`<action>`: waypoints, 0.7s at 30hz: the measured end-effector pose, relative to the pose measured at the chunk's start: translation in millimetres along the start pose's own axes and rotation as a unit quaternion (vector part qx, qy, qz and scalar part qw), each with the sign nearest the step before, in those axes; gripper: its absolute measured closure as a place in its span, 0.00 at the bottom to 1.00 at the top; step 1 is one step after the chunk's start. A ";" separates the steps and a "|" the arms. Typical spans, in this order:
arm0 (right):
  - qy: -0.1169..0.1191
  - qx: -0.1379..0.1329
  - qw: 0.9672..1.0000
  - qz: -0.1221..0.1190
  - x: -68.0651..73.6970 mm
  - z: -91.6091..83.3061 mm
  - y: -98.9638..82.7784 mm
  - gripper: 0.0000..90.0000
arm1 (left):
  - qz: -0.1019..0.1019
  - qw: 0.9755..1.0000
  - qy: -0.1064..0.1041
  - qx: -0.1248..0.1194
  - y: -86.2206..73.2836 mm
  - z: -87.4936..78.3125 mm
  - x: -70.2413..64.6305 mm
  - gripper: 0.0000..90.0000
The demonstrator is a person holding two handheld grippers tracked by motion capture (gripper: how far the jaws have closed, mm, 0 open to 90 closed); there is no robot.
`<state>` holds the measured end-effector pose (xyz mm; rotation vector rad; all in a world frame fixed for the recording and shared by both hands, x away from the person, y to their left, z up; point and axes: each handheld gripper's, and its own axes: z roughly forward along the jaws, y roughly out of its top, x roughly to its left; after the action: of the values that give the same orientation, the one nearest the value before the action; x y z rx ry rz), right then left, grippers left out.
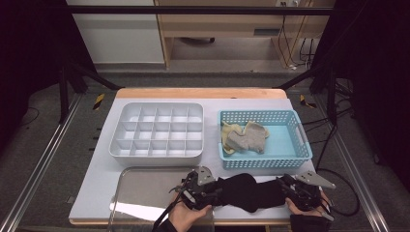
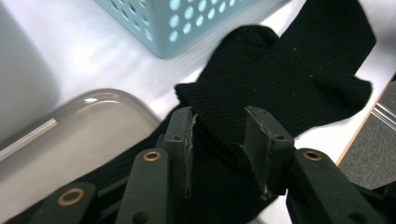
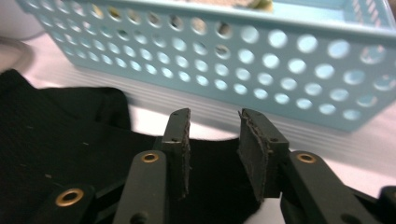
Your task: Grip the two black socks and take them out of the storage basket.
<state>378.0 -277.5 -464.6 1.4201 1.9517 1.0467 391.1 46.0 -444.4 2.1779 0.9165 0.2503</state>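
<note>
Holding a black sock flat at the table's near edge, just in front of the blue basket. Left gripper has a fold of the sock between its jaws, though pinching or just straddling is hard to tell. Right gripper is spread over the other end, gripping nothing. Risk: pulling left drags the sock off the edge or bunches it, since the right end is loose.

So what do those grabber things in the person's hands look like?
Both are black. The left gripper and right gripper each carry a grey three-cornered plate on top. Each has two flat black jaws with brass-coloured rivets, and a black cable trails from each.
</note>
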 end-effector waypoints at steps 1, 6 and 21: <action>-0.002 0.004 1.000 -0.001 -1.0 1.1 -1.0 0.69 | 0.005 1.000 0.010 0.007 -0.7 6.9 -2.8 0.69; -0.015 0.021 1.000 -0.001 -4.7 8.5 -5.6 0.70 | 0.002 1.000 0.009 0.024 -3.0 18.3 -5.3 0.72; -0.033 0.037 0.999 0.003 -10.9 15.8 -10.8 0.71 | 0.008 1.000 0.012 0.008 -3.6 15.2 -6.7 0.98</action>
<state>387.6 -284.9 -483.0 1.4831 1.9579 0.9265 390.9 34.5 -457.0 2.2019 0.9174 0.2781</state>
